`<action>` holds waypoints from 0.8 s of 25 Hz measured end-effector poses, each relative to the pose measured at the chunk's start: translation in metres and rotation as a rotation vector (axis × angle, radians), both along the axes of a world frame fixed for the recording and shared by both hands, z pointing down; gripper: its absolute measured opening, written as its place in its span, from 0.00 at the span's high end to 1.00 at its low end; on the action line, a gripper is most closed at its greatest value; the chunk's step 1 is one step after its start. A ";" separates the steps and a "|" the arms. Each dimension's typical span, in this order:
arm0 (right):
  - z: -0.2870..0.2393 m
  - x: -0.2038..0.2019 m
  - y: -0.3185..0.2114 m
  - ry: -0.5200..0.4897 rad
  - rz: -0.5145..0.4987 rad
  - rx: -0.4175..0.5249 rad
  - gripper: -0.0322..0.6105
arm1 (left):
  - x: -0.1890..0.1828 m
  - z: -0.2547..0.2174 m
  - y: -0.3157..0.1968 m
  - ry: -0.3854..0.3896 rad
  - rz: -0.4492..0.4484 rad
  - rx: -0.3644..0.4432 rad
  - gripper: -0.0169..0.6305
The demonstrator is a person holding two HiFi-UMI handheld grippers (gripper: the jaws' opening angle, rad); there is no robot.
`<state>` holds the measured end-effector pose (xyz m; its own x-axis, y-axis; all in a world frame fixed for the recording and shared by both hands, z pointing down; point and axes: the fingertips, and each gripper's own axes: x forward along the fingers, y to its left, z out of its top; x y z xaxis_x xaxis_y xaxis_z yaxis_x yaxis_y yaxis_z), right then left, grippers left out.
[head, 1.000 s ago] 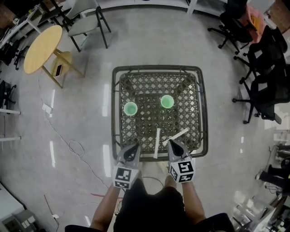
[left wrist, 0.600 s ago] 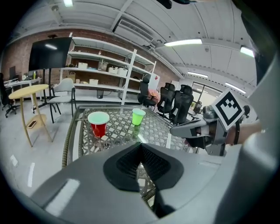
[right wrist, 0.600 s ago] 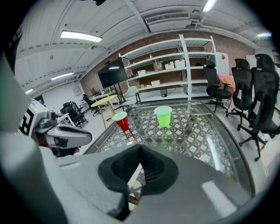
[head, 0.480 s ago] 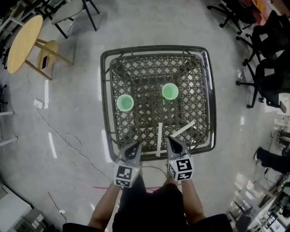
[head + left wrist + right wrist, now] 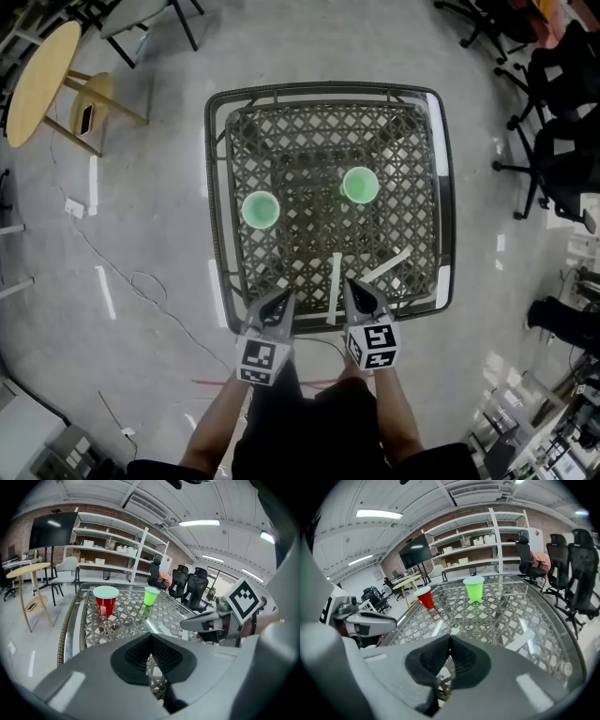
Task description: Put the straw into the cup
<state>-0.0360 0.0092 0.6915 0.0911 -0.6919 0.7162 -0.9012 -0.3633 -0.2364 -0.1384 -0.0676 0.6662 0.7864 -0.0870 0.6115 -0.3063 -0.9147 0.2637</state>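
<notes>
A square table (image 5: 216, 216) with a lattice under glass carries two cups, seen from above as green discs: one at the left (image 5: 260, 209) and one at the right (image 5: 360, 185). From the side, the left cup is red (image 5: 106, 601) and the right one is green (image 5: 474, 588). Two white straws lie flat near the front edge: one straight (image 5: 335, 288) and one slanted (image 5: 386, 266). My left gripper (image 5: 278, 305) and right gripper (image 5: 354, 292) hover side by side at the near rim. Both are shut and hold nothing. The straight straw lies between them.
A round wooden table (image 5: 37, 80) with a stool stands at the far left. Black office chairs (image 5: 562, 141) line the right side. Cables (image 5: 141, 281) trail over the grey floor to the left of the table. Shelving fills the back wall (image 5: 108, 550).
Both grippers have sunk toward the table's near edge, staying shut. The head view has shifted, so the table now looks larger and sits higher in the picture.
</notes>
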 end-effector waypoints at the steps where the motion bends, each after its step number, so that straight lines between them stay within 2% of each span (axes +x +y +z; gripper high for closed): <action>1: 0.002 0.000 -0.001 -0.002 0.008 -0.010 0.95 | 0.000 0.000 -0.001 -0.001 0.001 0.000 0.96; 4: 0.009 -0.001 -0.006 -0.022 0.019 -0.029 0.93 | 0.000 0.001 -0.001 -0.003 0.004 -0.001 0.96; 8: 0.019 -0.007 -0.014 -0.069 0.011 -0.051 0.76 | -0.001 0.001 -0.002 -0.002 0.005 -0.009 0.96; 10: 0.026 -0.010 -0.017 -0.081 0.003 -0.079 0.72 | -0.001 0.001 -0.002 -0.002 0.005 -0.011 0.96; 20: 0.049 -0.013 -0.017 -0.078 -0.009 -0.165 0.71 | -0.002 0.005 -0.003 -0.009 0.005 -0.021 0.96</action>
<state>-0.0492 -0.0078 0.7402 0.0255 -0.5651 0.8246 -0.8859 -0.3950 -0.2433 -0.1402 -0.0710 0.6711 0.7815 -0.0698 0.6201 -0.3039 -0.9104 0.2806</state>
